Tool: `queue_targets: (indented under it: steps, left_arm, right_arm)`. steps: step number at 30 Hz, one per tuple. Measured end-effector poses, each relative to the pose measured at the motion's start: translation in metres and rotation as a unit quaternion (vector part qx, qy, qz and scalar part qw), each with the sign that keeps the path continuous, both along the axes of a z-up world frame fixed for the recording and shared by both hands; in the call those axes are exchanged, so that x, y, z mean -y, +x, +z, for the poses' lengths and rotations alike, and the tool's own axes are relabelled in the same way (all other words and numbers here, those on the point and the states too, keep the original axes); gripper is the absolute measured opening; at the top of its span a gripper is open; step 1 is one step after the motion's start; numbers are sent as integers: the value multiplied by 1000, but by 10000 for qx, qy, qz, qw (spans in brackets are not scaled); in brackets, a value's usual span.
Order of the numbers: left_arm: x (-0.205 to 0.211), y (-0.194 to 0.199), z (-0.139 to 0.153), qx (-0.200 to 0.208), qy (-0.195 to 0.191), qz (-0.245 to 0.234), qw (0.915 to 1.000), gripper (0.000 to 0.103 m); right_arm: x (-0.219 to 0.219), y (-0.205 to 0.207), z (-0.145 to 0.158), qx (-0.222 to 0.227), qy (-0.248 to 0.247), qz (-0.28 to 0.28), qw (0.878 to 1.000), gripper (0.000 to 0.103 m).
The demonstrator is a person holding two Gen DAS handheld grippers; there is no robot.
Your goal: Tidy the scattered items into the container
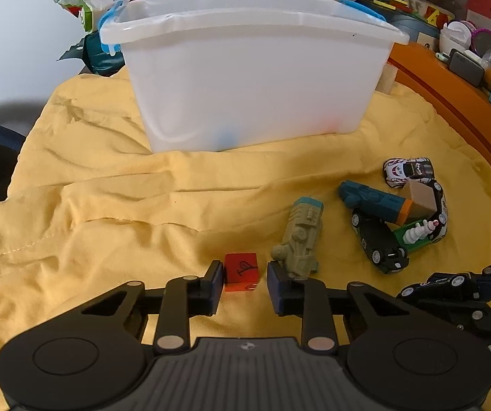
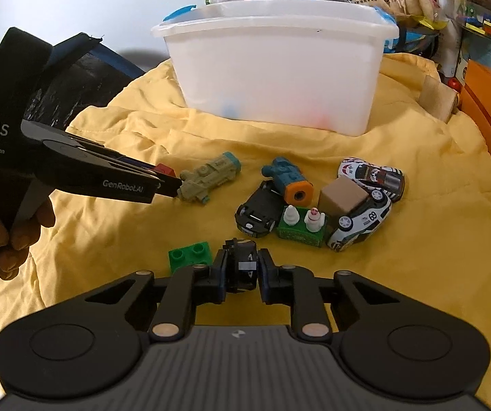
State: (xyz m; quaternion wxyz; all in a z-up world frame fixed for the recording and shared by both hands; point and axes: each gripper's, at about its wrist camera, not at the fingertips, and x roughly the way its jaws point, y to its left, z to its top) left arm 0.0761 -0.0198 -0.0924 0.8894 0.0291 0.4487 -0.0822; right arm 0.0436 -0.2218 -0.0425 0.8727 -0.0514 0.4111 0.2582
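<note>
A white plastic bin stands at the back of the yellow cloth; it also shows in the right wrist view. My left gripper is open around a red cube on the cloth, its jaws on either side with small gaps. A tan toy train lies just right of it. My right gripper is shut on a small black toy car; it appears at the right edge of the left wrist view.
A pile lies right of centre: a black car, a blue-orange cylinder toy, a green block with white figures, a cardboard cube and two white race cars. A green brick lies by my right gripper. Clutter lines the back.
</note>
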Motion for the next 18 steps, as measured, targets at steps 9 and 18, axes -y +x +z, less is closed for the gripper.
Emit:
queue_targets:
  steps: [9,18]
  left_arm:
    - [0,-1,2,28,73,21,10000,28]
    - [-7,-1,16,150,11,96,9998,27]
  right_arm:
    - [10,2,6,84,-12,-146,9999,20]
    - [11,4,15,166,-8,-221,9996,20]
